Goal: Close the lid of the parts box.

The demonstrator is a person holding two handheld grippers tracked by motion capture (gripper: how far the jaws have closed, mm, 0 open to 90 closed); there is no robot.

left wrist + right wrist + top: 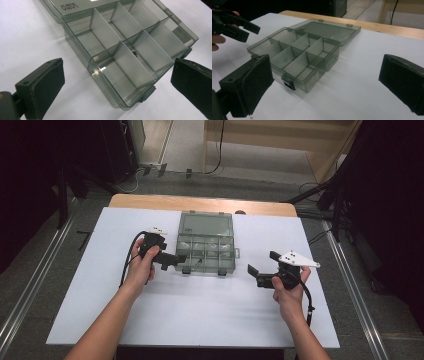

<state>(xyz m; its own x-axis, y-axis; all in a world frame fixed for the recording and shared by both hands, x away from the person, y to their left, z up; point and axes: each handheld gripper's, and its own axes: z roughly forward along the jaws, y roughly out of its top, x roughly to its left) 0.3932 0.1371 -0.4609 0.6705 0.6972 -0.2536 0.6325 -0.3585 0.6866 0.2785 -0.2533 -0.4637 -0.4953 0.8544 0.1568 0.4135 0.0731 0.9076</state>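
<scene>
the clear grey plastic box with little rooms (207,249) sits open, far middle of the white table (200,315). left gripper (181,259) touches its corner, right gripper (259,268) nearby, both spread wide, empty. a bump might slide the light box.

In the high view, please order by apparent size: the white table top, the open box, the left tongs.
1. Table top, the largest by far.
2. Box, lid open.
3. Left tongs, the smallest; a hand hides part of their body.
</scene>
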